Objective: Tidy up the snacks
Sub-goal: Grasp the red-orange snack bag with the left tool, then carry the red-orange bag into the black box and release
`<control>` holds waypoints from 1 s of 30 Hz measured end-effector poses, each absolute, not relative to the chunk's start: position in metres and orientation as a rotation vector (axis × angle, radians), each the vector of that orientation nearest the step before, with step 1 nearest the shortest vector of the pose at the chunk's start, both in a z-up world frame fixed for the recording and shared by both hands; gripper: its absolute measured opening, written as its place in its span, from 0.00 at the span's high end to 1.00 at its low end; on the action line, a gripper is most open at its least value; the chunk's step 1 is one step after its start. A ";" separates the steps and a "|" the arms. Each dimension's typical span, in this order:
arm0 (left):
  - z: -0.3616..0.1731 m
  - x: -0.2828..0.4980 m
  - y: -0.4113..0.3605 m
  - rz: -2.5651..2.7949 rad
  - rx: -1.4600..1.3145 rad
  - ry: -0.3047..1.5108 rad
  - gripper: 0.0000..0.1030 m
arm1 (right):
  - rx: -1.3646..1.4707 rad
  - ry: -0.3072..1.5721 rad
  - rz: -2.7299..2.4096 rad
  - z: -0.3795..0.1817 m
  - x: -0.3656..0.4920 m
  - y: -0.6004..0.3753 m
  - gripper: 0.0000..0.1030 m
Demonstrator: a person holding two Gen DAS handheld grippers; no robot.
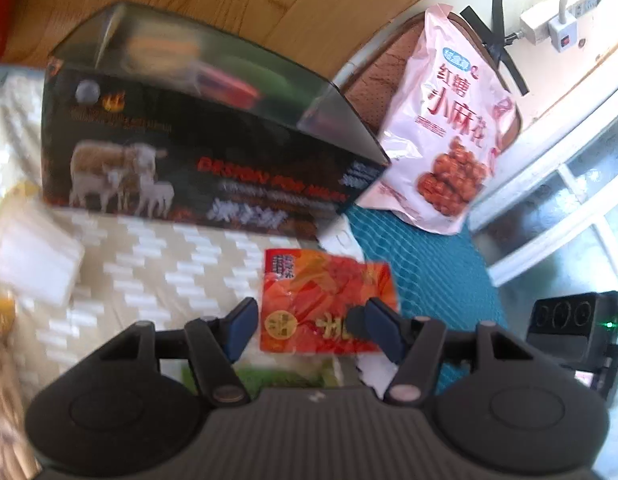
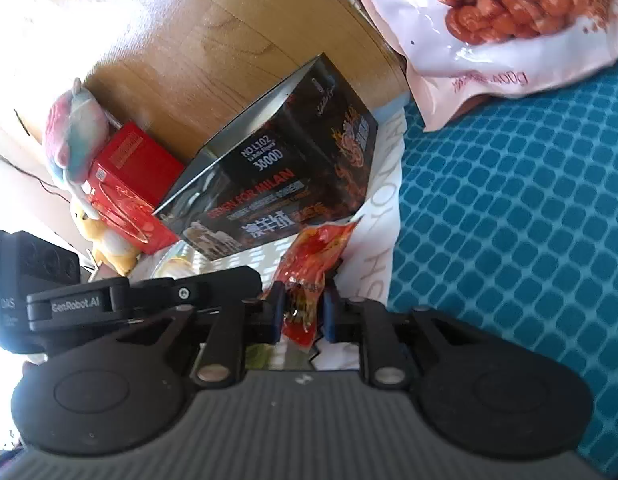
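Observation:
A red-orange snack packet (image 1: 309, 280) lies on a cream patterned cloth (image 1: 149, 272) in front of a black box printed with sheep (image 1: 197, 152). My left gripper (image 1: 309, 320) stands open over the packet's near end: one blue pad is just off its left edge and the other lies over its right part. In the right wrist view the same packet (image 2: 321, 248) is seen edge-on, and my right gripper (image 2: 303, 308) is shut on its near end. The left gripper's body (image 2: 109, 300) sits close beside it on the left.
A pink bag of fried twists (image 1: 445, 120) leans behind a teal quilted cover (image 1: 429, 272). A red box (image 2: 129, 184) and plush toys (image 2: 73, 140) stand left of the black box (image 2: 277, 176). A white packet (image 1: 33, 264) lies at left. A wooden board (image 1: 269, 0) backs the scene.

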State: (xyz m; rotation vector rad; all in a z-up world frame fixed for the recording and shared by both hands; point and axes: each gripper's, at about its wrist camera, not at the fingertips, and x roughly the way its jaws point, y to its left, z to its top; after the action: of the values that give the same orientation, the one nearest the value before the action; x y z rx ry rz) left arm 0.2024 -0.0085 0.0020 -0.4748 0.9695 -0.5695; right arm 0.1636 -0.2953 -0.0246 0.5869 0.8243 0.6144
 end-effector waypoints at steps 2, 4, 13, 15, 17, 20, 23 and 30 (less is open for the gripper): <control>0.007 0.192 -0.001 -0.592 -0.494 0.952 0.41 | 0.617 0.794 0.619 -0.016 0.153 -0.298 0.85; 0.015 0.176 0.008 -0.601 -0.497 0.907 0.36 | 0.656 0.762 0.636 -0.008 0.142 -0.307 0.85; 0.010 0.094 0.051 -0.668 -0.565 0.873 0.25 | 0.882 0.821 0.882 -0.020 0.081 -0.295 0.85; 0.005 0.078 0.060 -0.649 -0.581 0.874 0.28 | 0.895 0.846 0.897 -0.027 0.069 -0.286 0.85; -0.002 0.062 0.074 -0.647 -0.637 0.877 0.29 | 0.937 0.882 0.918 -0.039 0.064 -0.277 0.85; -0.008 0.044 0.092 -0.606 -0.689 0.859 0.28 | 1.012 0.925 0.935 -0.053 0.059 -0.266 0.85; -0.010 0.029 0.113 -0.580 -0.742 0.830 0.25 | 1.024 0.938 0.942 -0.053 0.057 -0.253 0.85; -0.013 0.016 0.124 -0.586 -0.777 0.811 0.53 | 1.002 0.970 0.980 -0.054 0.050 -0.228 0.85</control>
State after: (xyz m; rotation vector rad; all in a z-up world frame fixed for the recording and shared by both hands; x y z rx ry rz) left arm 0.0157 0.1237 -0.0131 -0.7771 0.8112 -0.5856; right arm 0.0504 -0.2282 -0.0538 1.0020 0.9702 0.9802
